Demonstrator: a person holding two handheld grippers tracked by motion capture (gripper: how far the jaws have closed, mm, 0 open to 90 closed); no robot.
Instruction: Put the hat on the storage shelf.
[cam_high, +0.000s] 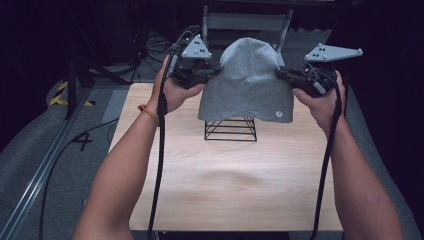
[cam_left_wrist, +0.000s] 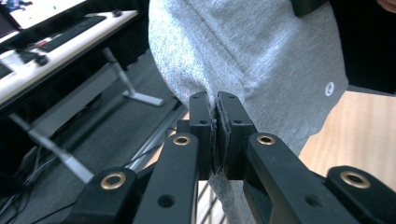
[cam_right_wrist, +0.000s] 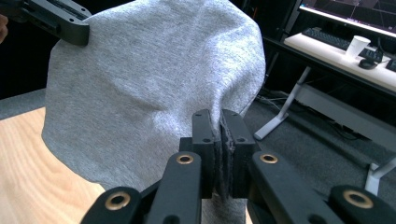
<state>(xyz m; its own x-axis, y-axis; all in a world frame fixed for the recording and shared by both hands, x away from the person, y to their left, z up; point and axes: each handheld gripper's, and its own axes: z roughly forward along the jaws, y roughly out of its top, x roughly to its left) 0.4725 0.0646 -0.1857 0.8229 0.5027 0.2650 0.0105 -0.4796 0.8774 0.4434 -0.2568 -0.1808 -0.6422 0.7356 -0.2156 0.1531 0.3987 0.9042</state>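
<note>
Both hand-held grippers, left (cam_high: 212, 71) and right (cam_high: 282, 74), pinch a grey beanie (cam_high: 248, 80) above a wire stand (cam_high: 230, 129); lowering evenly should seat it

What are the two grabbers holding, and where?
Both hold the grey hat: left gripper pinches its left edge, right gripper its right edge.

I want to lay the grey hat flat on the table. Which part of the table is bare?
The wooden table is bare across its near half, between the two forearms, and in strips left and right of the black wire stand. The far middle is crowded: the stand sits there under the grey hat, held by the left gripper and right gripper.
</note>
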